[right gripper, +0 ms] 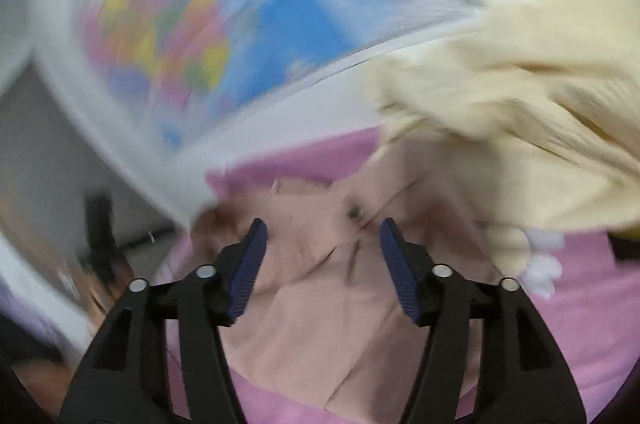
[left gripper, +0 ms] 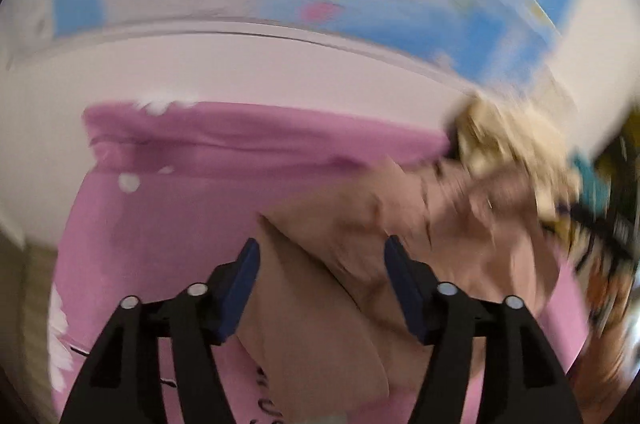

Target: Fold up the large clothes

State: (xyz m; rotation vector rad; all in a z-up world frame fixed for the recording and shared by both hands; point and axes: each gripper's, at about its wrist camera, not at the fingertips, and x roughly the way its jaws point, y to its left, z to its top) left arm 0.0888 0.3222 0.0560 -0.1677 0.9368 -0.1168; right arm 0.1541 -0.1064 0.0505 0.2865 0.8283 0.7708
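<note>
Both the left hand-held gripper and right hand-held gripper hover spread apart over the crumpled beige cloth garment, which lies on a pink sheet.

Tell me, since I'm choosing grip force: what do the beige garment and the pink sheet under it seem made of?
The beige garment looks like thin matte woven cloth, judging by its sharp creases and flat folds. The pink sheet looks like soft matte cotton-like fabric, lying smooth with gentle wrinkles. Motion blur leaves both uncertain.

No legible text anywhere; dark lettering on pink sheet too blurred to read.
</note>
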